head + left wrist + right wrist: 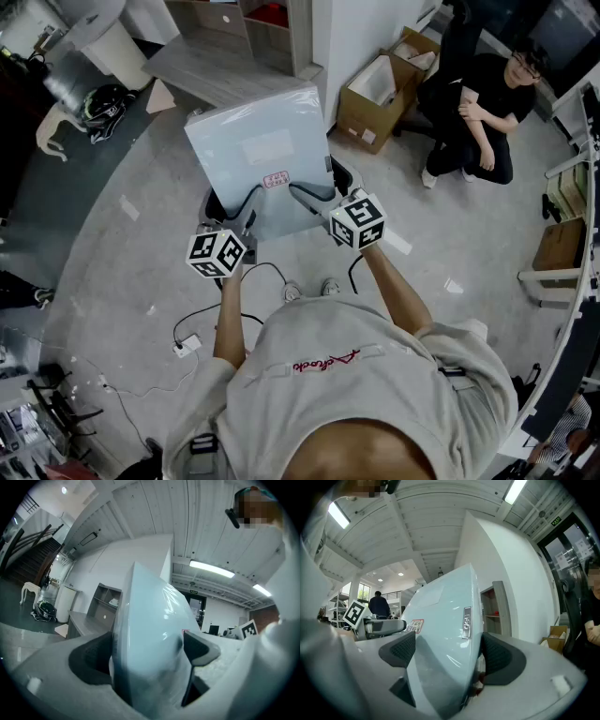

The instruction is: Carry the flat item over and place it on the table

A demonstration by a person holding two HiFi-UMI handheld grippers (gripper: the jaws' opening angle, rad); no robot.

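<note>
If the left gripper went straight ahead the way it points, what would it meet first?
The left gripper clamps the flat package; beyond that, probably the grey table, though depth is unclear.

**Grey Shirt, Grey Tools, Chequered Cubes**

The person wore a pale grey short-sleeved T-shirt (361, 375) with red script lettering (325, 361) across the upper back, and light-coloured shoes (293, 292). The left gripper (232, 208) and the right gripper (324, 186) had matte, pale grey bodies with smooth, rounded shells. Each jaw ended in a dark pad (500, 659) with a fine, dotted texture. Each tool carried a white cube (358, 221) printed with black square markers on its faces. A thin black cable (352, 272) showed just below the right cube.
</note>
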